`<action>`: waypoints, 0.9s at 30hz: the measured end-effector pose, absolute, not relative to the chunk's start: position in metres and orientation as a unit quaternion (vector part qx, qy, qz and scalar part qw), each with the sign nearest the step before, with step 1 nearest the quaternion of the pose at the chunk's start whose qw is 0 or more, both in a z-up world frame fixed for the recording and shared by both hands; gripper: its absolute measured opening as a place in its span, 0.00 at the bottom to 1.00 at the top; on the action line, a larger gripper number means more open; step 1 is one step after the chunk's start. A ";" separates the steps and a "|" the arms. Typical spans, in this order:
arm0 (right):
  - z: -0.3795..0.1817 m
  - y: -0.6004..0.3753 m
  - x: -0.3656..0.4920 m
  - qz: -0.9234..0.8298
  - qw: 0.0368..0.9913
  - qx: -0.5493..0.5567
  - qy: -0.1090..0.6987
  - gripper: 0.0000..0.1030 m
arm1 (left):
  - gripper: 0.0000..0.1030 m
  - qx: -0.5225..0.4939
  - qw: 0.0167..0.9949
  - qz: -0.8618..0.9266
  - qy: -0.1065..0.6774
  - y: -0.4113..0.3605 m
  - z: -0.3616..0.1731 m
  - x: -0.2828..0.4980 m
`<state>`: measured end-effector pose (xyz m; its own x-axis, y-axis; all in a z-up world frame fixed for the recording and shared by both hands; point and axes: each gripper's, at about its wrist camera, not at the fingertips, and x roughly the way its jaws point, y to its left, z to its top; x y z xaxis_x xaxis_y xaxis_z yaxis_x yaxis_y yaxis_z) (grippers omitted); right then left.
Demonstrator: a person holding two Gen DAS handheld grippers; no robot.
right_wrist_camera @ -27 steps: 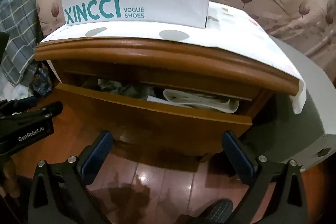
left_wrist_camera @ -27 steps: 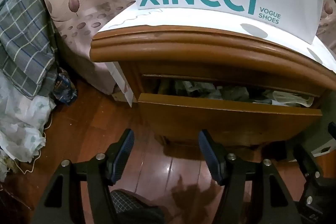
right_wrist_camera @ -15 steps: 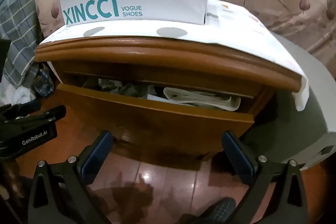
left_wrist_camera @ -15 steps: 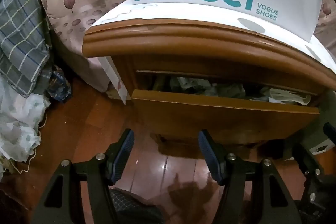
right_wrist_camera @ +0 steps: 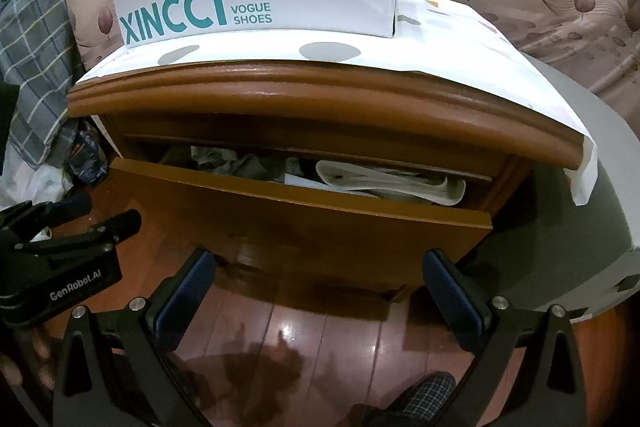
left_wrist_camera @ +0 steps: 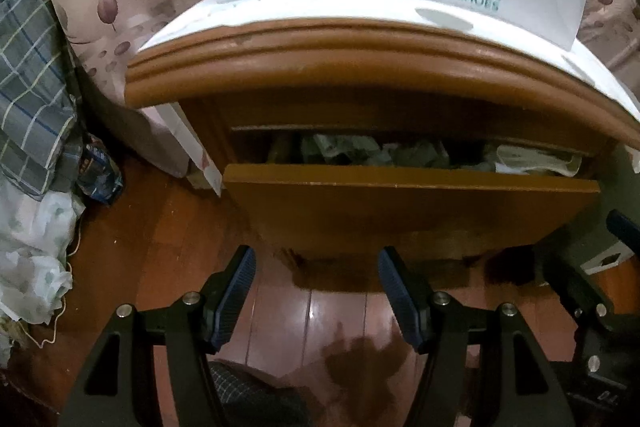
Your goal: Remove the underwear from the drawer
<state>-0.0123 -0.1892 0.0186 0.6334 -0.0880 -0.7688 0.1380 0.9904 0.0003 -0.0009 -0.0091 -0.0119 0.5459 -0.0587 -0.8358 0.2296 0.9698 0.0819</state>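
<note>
Left claw [left_wrist_camera: 314, 291]: fingers apart, empty, low over the floor [left_wrist_camera: 320, 311], just short of the drawer [left_wrist_camera: 408, 203] front. Right claw [right_wrist_camera: 318, 293]: spread wider, empty, likely staged to reach in. Drawer only part open; crumpled underwear [right_wrist_camera: 236, 163] lies inside, ahead and above both claws. Right view alone shows folded white cloth [right_wrist_camera: 392, 183] and the left claw's body.
</note>
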 end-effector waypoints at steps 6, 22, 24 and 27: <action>0.018 -0.188 -0.011 -0.064 0.902 0.025 0.426 1.00 | 0.64 0.093 0.872 -0.072 0.476 -0.009 -0.014 0.000; 0.017 -0.195 -0.009 -0.080 0.899 0.035 0.428 1.00 | 0.64 0.088 0.874 -0.056 0.474 -0.006 -0.012 0.000; 0.017 -0.195 -0.009 -0.081 0.899 0.035 0.429 1.00 | 0.64 0.087 0.873 -0.057 0.476 -0.005 -0.013 0.001; 0.017 -0.195 -0.009 -0.082 0.899 0.034 0.429 1.00 | 0.64 0.086 0.873 -0.056 0.477 -0.004 -0.012 0.001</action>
<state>-0.0090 -0.1954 0.0169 0.6193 -0.1175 -0.7763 0.1763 0.9843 -0.0083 0.0010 -0.0043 -0.0124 0.5390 -0.0157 -0.8422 0.1795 0.9790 0.0966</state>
